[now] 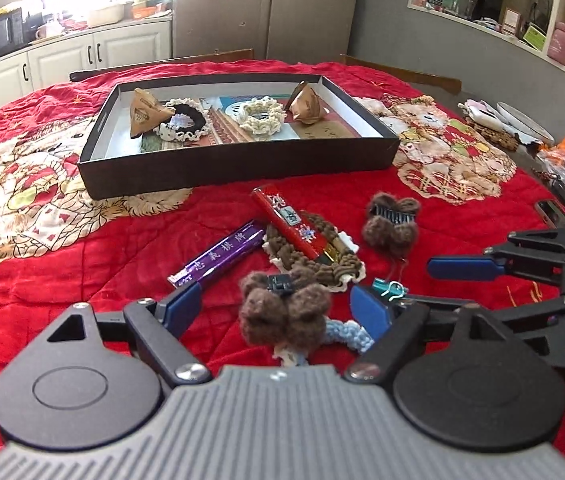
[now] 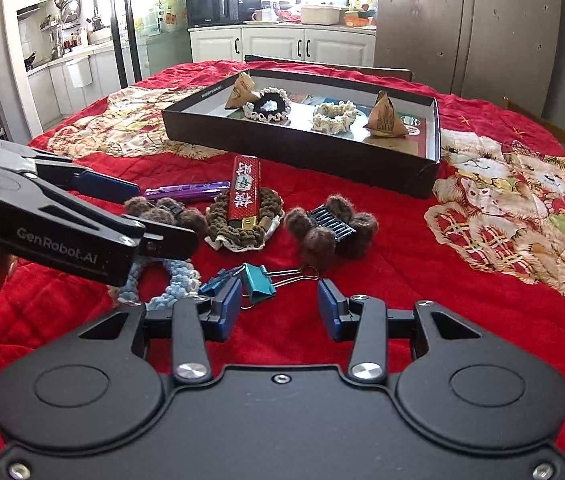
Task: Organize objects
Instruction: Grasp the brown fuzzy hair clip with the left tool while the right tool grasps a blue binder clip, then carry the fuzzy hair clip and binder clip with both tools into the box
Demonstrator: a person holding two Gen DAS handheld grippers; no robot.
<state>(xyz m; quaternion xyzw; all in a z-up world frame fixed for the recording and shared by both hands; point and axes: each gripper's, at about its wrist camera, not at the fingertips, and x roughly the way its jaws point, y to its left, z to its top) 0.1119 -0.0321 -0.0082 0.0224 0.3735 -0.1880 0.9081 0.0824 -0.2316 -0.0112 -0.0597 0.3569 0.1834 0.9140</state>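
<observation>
A black box (image 1: 238,168) (image 2: 302,148) at the back holds two paper pyramids and two crochet scrunchies. In front lie a red packet (image 1: 296,224) (image 2: 244,192) on a brown scrunchie (image 1: 322,268), a purple packet (image 1: 218,254) (image 2: 190,190), two brown fuzzy hair clips (image 1: 392,222) (image 2: 332,226) (image 1: 282,312), a light-blue scrunchie (image 2: 170,280) and teal binder clips (image 2: 258,282). My left gripper (image 1: 278,310) is open around the near brown clip. My right gripper (image 2: 280,308) is open, just short of the binder clips.
A red quilted cloth (image 1: 122,240) covers the table. Clutter with a plate (image 1: 522,120) and bags sits at the table's right edge. Chairs stand behind the table. Kitchen cabinets (image 2: 282,46) lie beyond.
</observation>
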